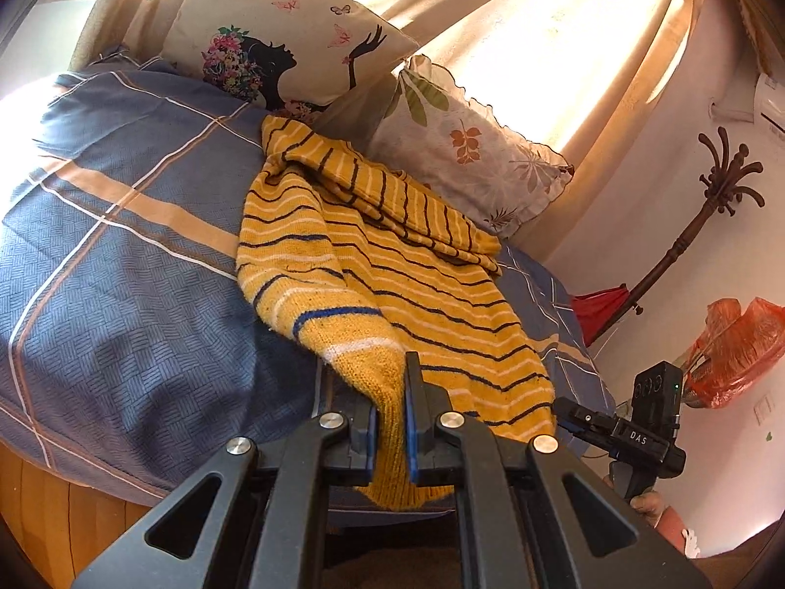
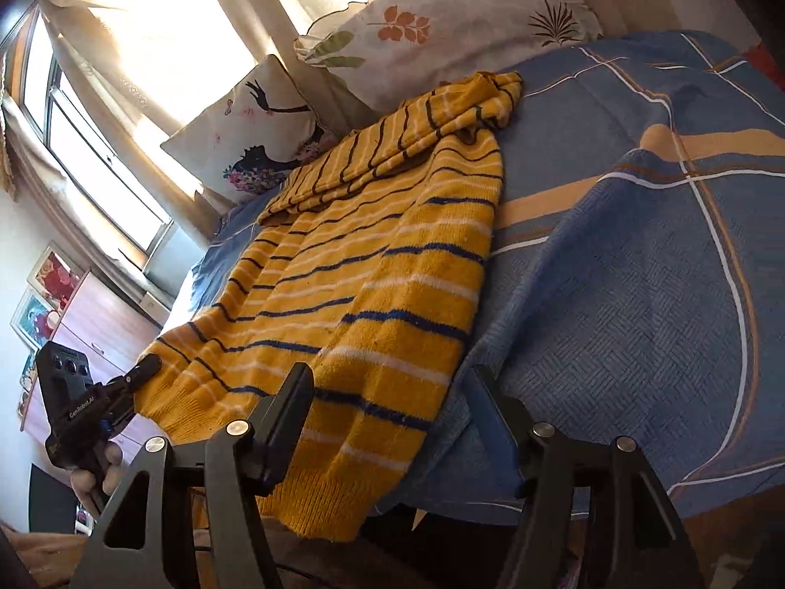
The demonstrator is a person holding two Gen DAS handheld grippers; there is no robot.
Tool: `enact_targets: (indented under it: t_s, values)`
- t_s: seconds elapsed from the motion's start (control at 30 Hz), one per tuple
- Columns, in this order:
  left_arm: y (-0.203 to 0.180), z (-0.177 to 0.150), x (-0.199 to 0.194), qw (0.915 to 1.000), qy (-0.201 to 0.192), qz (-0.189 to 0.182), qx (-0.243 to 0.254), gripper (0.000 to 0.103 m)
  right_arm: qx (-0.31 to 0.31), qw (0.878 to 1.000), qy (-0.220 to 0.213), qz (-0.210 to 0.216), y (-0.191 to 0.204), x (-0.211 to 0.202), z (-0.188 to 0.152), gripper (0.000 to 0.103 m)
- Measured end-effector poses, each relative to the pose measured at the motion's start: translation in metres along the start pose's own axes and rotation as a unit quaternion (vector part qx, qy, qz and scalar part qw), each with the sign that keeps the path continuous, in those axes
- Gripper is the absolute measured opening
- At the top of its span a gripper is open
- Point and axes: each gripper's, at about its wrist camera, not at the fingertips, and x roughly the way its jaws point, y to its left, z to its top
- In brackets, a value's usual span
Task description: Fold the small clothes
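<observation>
While sweater (image 1: 392, 265) hem sits between left fingers (image 1: 414, 422), bed (image 1: 122, 294)

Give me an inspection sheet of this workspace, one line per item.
Surface: bed with blue plaid cover.
Job's things: yellow striped sweater spread flat, sleeve folded across its top, hem hanging over the bed edge.
Clutter: two pillows, butterfly pillow and leaf pillow, at the head.
Grippers: left gripper shut on the sweater's hem corner; right gripper open, straddling the other hem corner.
Cables: nothing seen.
Surroundings: sunlit curtains, coat rack, orange bag, dresser.
</observation>
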Motion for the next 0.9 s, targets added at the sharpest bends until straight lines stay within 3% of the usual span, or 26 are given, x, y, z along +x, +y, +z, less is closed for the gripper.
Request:
enact_targets:
  t_s: [0.03, 0.1, 0.13, 0.17, 0.3, 0.43, 0.53, 0.67, 0.77, 0.83, 0.9]
  values:
    - [0.000, 0.000, 0.001, 1.0000, 0.001, -0.003, -0.001, 0.008, -0.007, 1.000, 0.004, -0.001, 0.002, 0.003, -0.003, 0.070]
    - [0.001, 0.000, 0.002, 1.0000, 0.001, -0.004, -0.002, 0.008, -0.030, 0.999, 0.004, -0.017, 0.011, 0.008, -0.008, 0.057]
    - [0.001, 0.001, 0.001, 1.0000, 0.000, -0.005, -0.004, 0.008, -0.045, 0.999, 0.013, -0.023, 0.015, 0.011, -0.009, 0.025]
    - [0.002, 0.004, 0.000, 1.0000, -0.003, -0.007, -0.006, 0.008, -0.052, 0.998, 0.031, -0.019, 0.018, 0.016, -0.008, 0.012]
    - [0.002, 0.025, -0.004, 0.9998, -0.018, -0.009, -0.006, 0.008, -0.062, 0.998, 0.020, 0.001, 0.029, 0.009, 0.010, 0.011]
    - [-0.001, 0.077, 0.015, 0.9994, -0.035, 0.005, 0.005, 0.008, -0.076, 0.996, -0.023, 0.034, 0.045, -0.004, 0.061, 0.011]
    - [-0.001, 0.132, 0.052, 0.9990, -0.040, 0.016, 0.009, 0.008, -0.072, 0.995, -0.045, 0.054, 0.050, 0.005, 0.119, 0.010]
    - [0.009, 0.206, 0.132, 0.9994, -0.008, 0.031, -0.013, 0.009, -0.020, 0.998, -0.044, 0.047, 0.033, 0.055, 0.204, 0.010]
    - [0.018, 0.245, 0.197, 0.9968, 0.019, 0.078, -0.003, 0.009, 0.015, 0.999, -0.044, -0.013, 0.004, 0.103, 0.257, 0.010]
    - [0.028, 0.259, 0.231, 0.9932, 0.041, 0.109, -0.004, 0.009, 0.020, 0.995, -0.046, -0.088, -0.014, 0.134, 0.283, 0.011]
    - [0.040, 0.264, 0.252, 0.9923, 0.065, 0.104, -0.020, 0.009, 0.018, 0.991, -0.044, -0.124, -0.025, 0.148, 0.294, 0.013]
